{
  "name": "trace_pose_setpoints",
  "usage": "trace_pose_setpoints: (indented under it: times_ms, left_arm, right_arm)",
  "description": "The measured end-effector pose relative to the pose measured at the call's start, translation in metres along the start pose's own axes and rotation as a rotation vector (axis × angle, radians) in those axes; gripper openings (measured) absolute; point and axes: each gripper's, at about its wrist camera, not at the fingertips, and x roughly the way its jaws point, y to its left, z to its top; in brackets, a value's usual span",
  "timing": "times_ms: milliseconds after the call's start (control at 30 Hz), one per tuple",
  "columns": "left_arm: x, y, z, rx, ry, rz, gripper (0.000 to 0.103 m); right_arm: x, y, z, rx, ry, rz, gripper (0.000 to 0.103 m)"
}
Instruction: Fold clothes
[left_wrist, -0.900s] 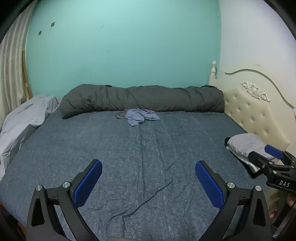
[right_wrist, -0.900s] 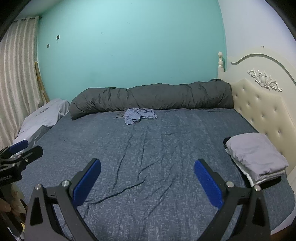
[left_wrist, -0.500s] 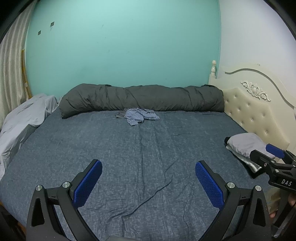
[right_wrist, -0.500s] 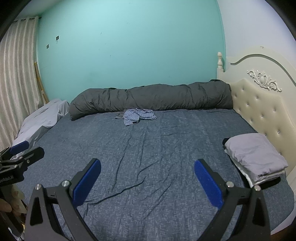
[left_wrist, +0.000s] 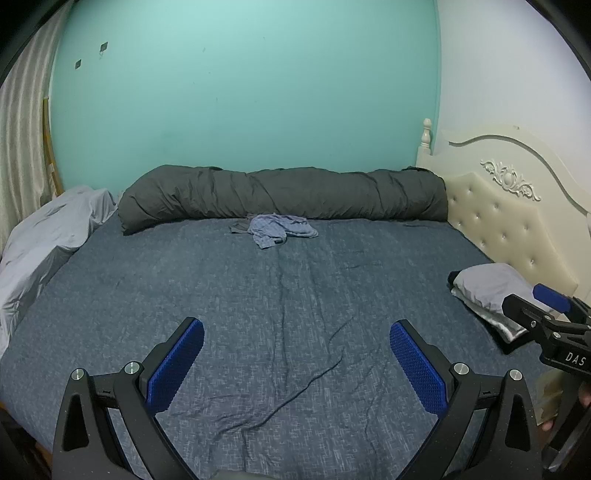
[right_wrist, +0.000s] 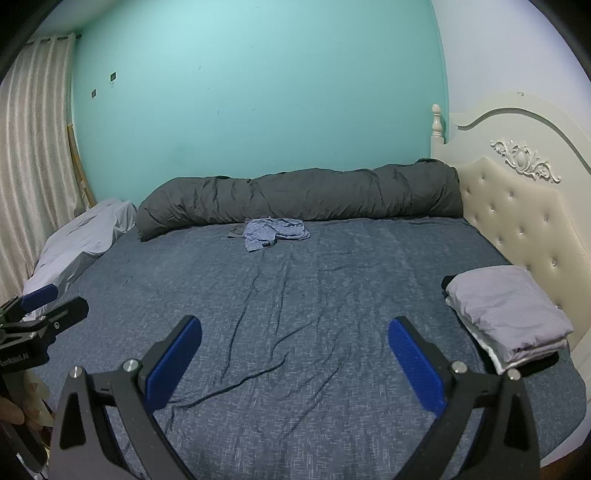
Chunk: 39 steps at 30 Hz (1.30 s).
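Folded stack (right_wrist: 509, 314) nearer | right view whole; left partly, maybe hidden

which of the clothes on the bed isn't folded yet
The crumpled blue garment at the far side, just in front of the rolled dark duvet. The grey pile by the headboard is already folded and stacked.
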Motion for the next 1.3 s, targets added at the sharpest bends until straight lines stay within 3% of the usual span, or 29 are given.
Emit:
trace_pose_setpoints:
  times_ms: [1300]
  left_arm:
    - [-0.0025,-0.0009,0.0042,-0.007,0.004,0.0,0.103]
  right_arm:
    - [-0.0011,-0.0011,-0.0006,-0.002,-0.01,-0.004,0.102]
